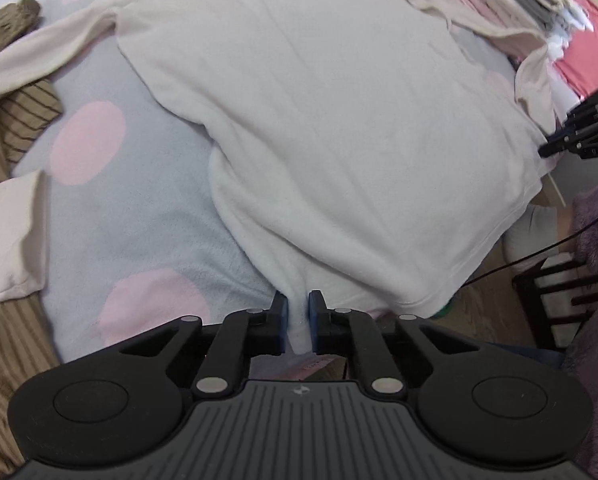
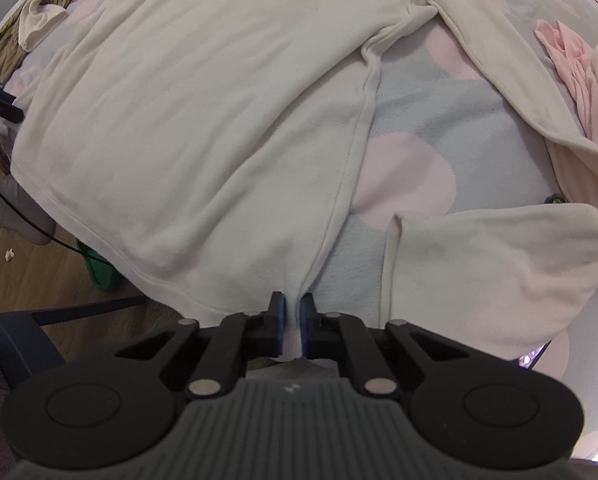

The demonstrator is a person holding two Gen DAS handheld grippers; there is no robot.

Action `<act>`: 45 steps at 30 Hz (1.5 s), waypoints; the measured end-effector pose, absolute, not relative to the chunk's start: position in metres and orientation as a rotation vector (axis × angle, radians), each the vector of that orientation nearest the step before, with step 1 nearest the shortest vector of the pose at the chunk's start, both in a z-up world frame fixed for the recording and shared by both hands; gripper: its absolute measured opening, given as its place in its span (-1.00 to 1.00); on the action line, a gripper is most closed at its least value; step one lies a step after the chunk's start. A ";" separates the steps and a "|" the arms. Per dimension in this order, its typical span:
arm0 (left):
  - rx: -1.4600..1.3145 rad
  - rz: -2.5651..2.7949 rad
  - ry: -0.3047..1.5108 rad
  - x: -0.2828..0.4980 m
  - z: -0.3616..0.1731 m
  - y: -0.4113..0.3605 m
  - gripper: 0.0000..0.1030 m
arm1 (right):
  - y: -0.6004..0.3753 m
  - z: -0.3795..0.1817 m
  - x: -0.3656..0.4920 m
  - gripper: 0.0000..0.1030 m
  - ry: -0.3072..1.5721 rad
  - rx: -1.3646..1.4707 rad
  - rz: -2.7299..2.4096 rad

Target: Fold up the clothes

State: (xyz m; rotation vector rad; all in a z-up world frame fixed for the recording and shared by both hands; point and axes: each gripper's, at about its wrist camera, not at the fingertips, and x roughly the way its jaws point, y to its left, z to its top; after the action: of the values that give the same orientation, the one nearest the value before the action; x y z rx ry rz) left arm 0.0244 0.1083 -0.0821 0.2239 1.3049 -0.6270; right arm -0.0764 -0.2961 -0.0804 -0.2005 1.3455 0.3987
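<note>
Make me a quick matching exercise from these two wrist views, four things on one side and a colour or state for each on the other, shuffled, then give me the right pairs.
Things:
1. cream top
2. blanket
3. left gripper
4. striped garment

Colour or state:
A. brown with dark lines, lying beyond the top's sleeve
B. pale blue with pink dots
C. spread flat, hem pinched at two corners
D. shut on a corner of the hem

Pairs: 1-C, 2-B, 3-D, 4-A. The right gripper is likewise shut on the other hem corner.
</note>
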 end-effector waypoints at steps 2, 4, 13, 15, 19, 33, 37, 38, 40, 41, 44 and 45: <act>0.178 -0.619 1.290 0.023 -0.069 0.117 -0.86 | -0.303 -0.072 -0.076 -0.85 1.344 -0.173 0.400; 0.139 -0.611 1.265 0.021 -0.053 0.125 -0.87 | -0.309 -0.058 -0.078 -0.86 1.335 -0.143 0.408; -0.129 -0.585 1.183 0.006 0.006 0.171 -0.89 | -0.346 0.001 -0.097 -0.88 1.287 0.124 0.445; -0.100 -0.560 1.240 0.008 -0.004 0.168 -0.89 | -0.351 -0.003 -0.099 -0.88 1.314 0.125 0.409; -0.002 -0.528 1.364 0.010 -0.037 0.162 -0.90 | -0.340 -0.033 -0.098 -0.89 1.421 0.072 0.407; 0.089 -0.502 1.428 0.019 -0.078 0.139 -0.62 | -0.310 -0.082 -0.087 -0.71 1.475 -0.077 0.376; 0.039 -0.469 1.340 0.014 -0.059 0.150 -0.47 | -0.323 -0.060 -0.089 -0.28 1.390 -0.062 0.316; 0.023 -0.452 1.304 0.015 -0.054 0.153 -0.47 | -0.329 -0.055 -0.088 -0.28 1.362 -0.054 0.283; 0.000 -0.422 1.244 0.018 -0.044 0.159 -0.47 | -0.343 -0.045 -0.085 -0.24 1.304 -0.031 0.199; -0.009 -0.409 1.220 0.019 -0.040 0.160 -0.47 | -0.353 -0.040 -0.082 -0.19 1.275 -0.011 0.143; 0.002 -0.384 1.193 0.026 -0.039 0.156 -0.47 | -0.389 -0.032 -0.070 -0.18 1.199 0.077 -0.015; 0.017 -0.380 1.191 0.029 -0.039 0.152 -0.47 | -0.398 -0.031 -0.067 -0.18 1.178 0.102 -0.060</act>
State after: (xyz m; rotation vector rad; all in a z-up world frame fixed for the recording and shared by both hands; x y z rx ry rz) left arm 0.0288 0.1517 -0.0386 0.0170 1.1915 -0.3802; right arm -0.0672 -0.3976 -0.0311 0.1024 1.1779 -0.0602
